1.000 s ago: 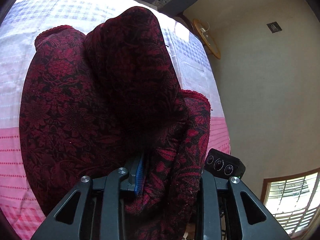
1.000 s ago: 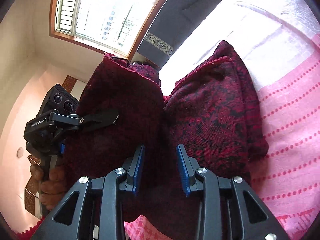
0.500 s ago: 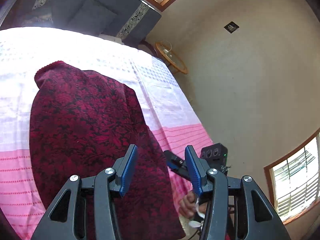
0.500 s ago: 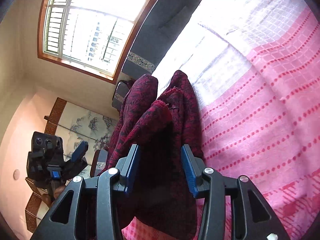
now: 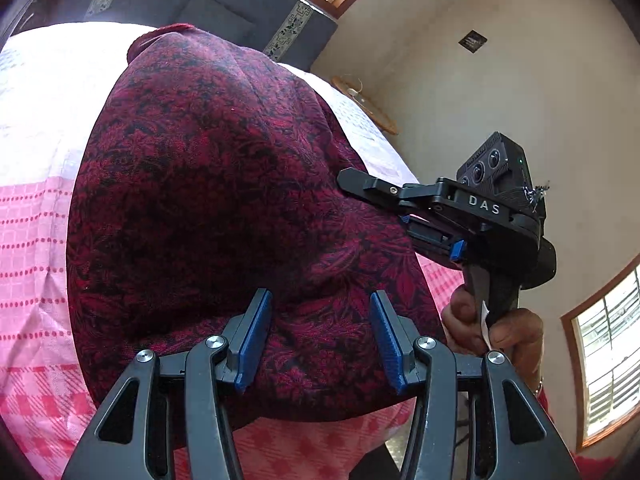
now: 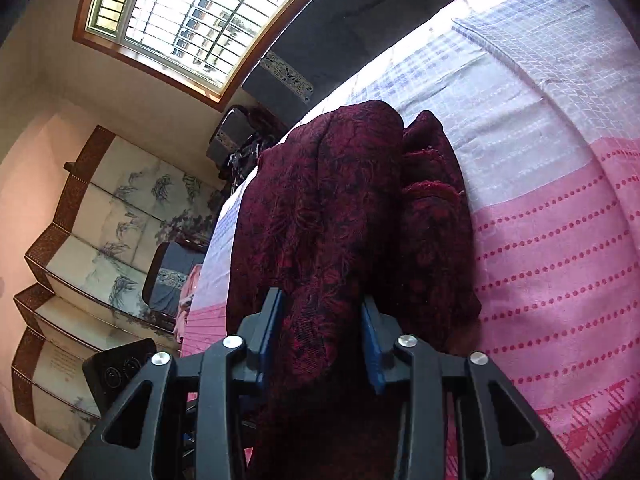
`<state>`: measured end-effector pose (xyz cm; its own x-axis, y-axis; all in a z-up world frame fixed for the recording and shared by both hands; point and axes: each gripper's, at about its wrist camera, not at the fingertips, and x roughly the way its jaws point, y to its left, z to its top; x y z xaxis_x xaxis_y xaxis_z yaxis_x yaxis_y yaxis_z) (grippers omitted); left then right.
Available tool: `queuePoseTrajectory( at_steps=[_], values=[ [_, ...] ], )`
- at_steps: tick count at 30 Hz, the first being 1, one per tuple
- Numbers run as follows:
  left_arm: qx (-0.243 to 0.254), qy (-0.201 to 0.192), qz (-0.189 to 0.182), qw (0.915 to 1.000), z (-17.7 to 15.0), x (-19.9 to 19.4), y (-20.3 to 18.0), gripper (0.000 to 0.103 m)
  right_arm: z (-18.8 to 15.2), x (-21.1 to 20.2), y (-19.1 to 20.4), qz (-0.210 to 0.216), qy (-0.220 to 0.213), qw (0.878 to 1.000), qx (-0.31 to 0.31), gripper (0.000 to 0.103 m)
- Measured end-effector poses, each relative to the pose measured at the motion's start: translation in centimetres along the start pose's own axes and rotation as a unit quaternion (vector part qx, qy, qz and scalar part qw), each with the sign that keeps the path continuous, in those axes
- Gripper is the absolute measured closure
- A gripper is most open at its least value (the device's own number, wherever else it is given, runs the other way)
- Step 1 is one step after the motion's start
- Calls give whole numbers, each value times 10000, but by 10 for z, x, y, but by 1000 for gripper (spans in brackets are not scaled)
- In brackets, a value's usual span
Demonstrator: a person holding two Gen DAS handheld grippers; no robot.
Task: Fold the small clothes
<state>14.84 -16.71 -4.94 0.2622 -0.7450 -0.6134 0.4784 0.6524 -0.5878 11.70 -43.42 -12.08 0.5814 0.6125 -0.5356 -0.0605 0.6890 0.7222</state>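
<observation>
Cloth (image 5: 224, 200), dark red with a black leaf pattern, lies straight ahead of both tongs on the bed (image 5: 36, 220), which is spread with a pink and white checked sheet. Its long axis runs away from the left tongs (image 5: 320, 340), from the near bed edge toward the far headboard (image 5: 208, 4), and it sits as a broad, humped pad with one hemmed corner at the far end.

Left tongs stand apart, blue pads either side of the near edge of the cloth, but the pads do not press on it; fabric only shows in the gap between them. They tilt downward toward the near hem.

Right tongs (image 6: 322, 336) are closing, and their pads already pinch a raised ridge of the cloth (image 6: 332, 208) from both sides, so this side is held. From the left wrist view the right tongs (image 5: 384, 204) come in from the right, low over the right edge of the cloth, with the person's hand (image 5: 496, 328) wrapped round the handle below.

The right hand is therefore the one with a hold, at the cloth's right side, while the left is merely close to the near hem. Judging by this, the coming move turns on the right side: that gathered edge would be carried across the long axis to lie over the left part, and the left tongs would need to close on the near hem first if they are to steady it.
</observation>
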Motion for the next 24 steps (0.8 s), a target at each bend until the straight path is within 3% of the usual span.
queuePoseTrajectory(
  at_steps=[5,8,12,16,19,24],
  values=[
    [89,32,-20,10000,-1,-6,-6,40,-9,-48,12,-247,-638,9965,-478,90],
    [9,188,-49,9998,-5,0,1,40,-23,-48,-12,-564,-515,9966,-310,90],
    [168,116,47,9998,-9,7,-3,40,-37,-42,-36,-447,-420,9981,68,90],
    [204,106,52,9997,-14,12,-3,39,-34,-56,-27,-747,-738,9945,-52,77],
    [93,81,-15,9999,-8,21,-6,39,-22,-54,-30,-857,-743,9935,77,41],
    [124,-28,17,9999,-21,13,3,39,-1,-36,-26,-761,-474,9959,67,40]
  ],
)
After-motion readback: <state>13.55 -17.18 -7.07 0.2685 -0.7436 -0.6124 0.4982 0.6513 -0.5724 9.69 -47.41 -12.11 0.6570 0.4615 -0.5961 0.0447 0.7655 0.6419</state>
